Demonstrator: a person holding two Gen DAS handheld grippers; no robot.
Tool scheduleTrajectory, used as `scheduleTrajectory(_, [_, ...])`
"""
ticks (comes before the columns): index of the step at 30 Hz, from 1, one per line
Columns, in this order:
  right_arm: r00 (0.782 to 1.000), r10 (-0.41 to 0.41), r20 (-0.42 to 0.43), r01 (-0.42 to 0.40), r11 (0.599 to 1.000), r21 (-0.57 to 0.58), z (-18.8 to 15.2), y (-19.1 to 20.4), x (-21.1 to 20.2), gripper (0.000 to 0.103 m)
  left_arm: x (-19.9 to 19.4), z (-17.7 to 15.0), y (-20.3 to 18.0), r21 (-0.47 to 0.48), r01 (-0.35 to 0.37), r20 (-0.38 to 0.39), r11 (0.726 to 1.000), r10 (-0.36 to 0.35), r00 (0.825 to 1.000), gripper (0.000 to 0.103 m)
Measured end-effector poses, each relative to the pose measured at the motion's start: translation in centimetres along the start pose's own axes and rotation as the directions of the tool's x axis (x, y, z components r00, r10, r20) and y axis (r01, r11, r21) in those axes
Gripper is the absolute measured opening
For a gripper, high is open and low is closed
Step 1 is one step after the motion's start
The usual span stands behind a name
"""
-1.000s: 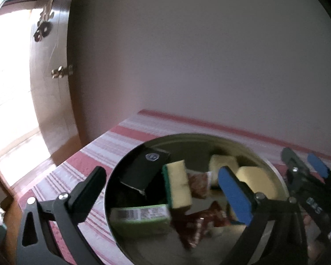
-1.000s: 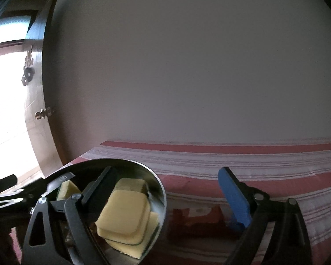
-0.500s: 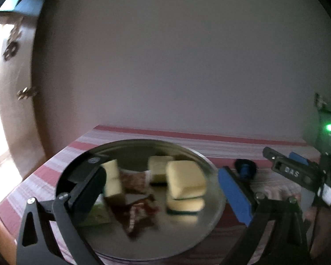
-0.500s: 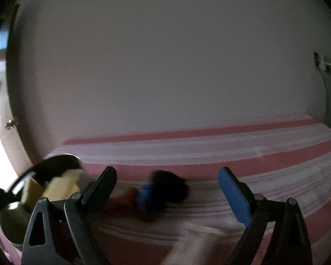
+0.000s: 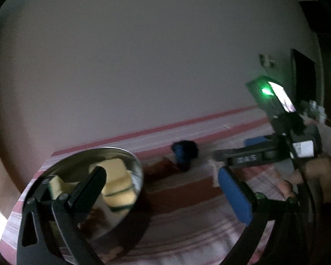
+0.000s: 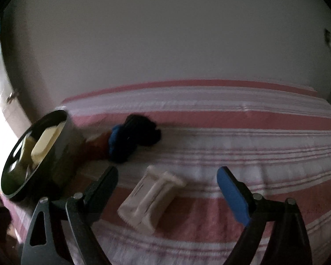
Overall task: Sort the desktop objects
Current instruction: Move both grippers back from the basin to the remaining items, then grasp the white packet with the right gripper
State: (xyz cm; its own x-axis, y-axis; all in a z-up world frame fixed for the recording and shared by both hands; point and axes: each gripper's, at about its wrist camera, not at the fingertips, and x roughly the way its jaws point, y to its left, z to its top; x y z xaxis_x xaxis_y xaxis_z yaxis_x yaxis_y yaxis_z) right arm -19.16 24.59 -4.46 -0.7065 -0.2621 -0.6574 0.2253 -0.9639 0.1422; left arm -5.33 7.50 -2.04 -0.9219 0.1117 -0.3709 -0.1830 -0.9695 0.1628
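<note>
A metal bowl (image 5: 133, 165) holding yellow sponges (image 5: 118, 182) stands at the left on the striped cloth. To its right lie a red-brown packet (image 5: 160, 167) and a black and blue object (image 5: 184, 152). My left gripper (image 5: 161, 176) hovers open with nothing between its fingers. In the right wrist view a white plastic clip (image 6: 152, 196) lies on the cloth between the fingers of my right gripper (image 6: 166, 176). Its jaws are closing but stand wide and the pads do not touch the clip. The bowl (image 6: 55, 154) and the black and blue object (image 6: 132, 137) lie further back on the left.
The pink and white striped cloth (image 6: 253, 132) covers the table up to a plain wall. A person's hand (image 5: 315, 176) holds the right tool's body (image 5: 249, 158), with a green light above it. A wooden door (image 6: 2, 84) stands at far left.
Both views have swung right, away from the bowl, which now sits at the left. The white clip has come into the right wrist view between the fingers, and the right tool shows larger in the left view.
</note>
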Motion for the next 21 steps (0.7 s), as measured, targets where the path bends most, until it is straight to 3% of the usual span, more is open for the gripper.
scheduleTrajectory(5, [0.998,0.015,-0.063,-0.020,0.997,-0.069,-1.1,1.6,1.1,0.086,-0.2,-0.5,-1.6,0.046,0.022,-0.021,0.999,-0.021,1.000,0.103])
scheduleTrajectory(9, [0.990,0.027,-0.141,-0.038,0.997,-0.070,-1.5,1.6,2.7,0.062,-0.3,-0.7,-1.9,0.065,0.036,-0.032,0.997,-0.034,0.999,0.103])
scheduleTrajectory(12, [0.988,0.030,-0.149,-0.042,0.996,-0.075,-1.4,1.3,2.8,0.044,-0.4,-0.7,-2.2,0.073,0.042,-0.037,0.996,-0.039,0.999,0.103])
scheduleTrajectory(15, [0.988,0.045,-0.147,-0.058,0.995,-0.082,-1.4,0.9,2.9,0.040,-0.1,-0.7,-2.4,0.075,0.052,-0.048,0.996,-0.048,0.998,0.103])
scheduleTrajectory(21, [0.992,-0.014,-0.125,-0.003,0.991,-0.132,-1.2,0.1,2.4,0.038,0.5,-1.0,-3.0,0.076,0.064,-0.079,0.995,-0.058,0.995,0.103])
